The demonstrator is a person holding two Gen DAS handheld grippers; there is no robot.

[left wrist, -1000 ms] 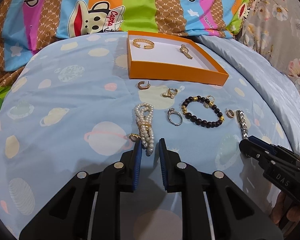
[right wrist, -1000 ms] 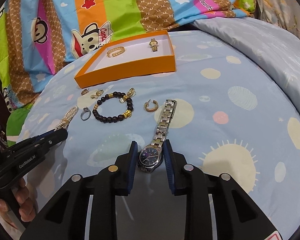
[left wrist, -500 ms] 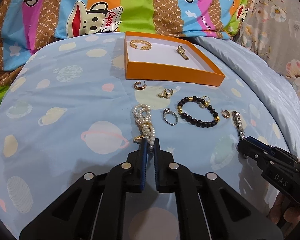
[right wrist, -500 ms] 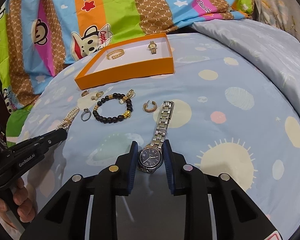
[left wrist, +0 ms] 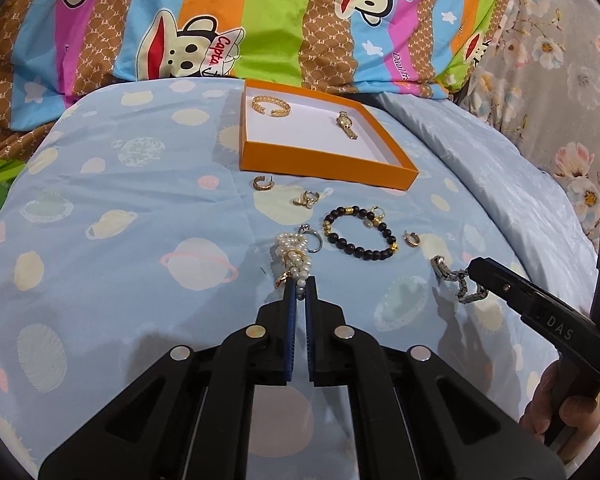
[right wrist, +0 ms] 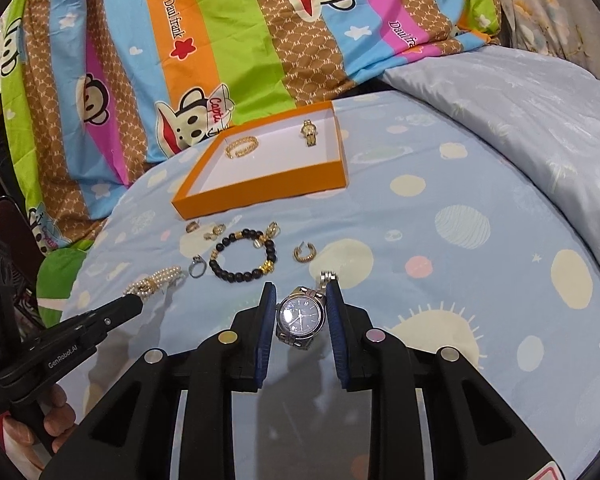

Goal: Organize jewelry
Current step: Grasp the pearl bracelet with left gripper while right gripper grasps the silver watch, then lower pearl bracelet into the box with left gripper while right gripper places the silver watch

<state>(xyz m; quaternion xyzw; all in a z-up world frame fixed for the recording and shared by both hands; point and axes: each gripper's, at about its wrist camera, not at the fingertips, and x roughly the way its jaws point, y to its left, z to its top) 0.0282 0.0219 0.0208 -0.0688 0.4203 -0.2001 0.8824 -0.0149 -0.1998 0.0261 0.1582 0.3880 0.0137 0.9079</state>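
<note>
The left claw (left wrist: 300, 294) is now clamped on the near end of the pearl bracelet (left wrist: 294, 254), where a second ago its pads stood apart around the beads. The bracelet has bunched toward the claw, so it seems to be coming off the bed (left wrist: 120, 280), though that is hard to confirm. The right claw (right wrist: 300, 312) is gripped on the face of the silver watch (right wrist: 300, 316), and its band now hangs, lifted. Ahead of both claws, the orange tray (left wrist: 324, 160) is waiting, a gold bangle (left wrist: 272, 106) and small gold watch (left wrist: 346, 124) already inside. Both pieces are judged ready for carrying there.
</note>
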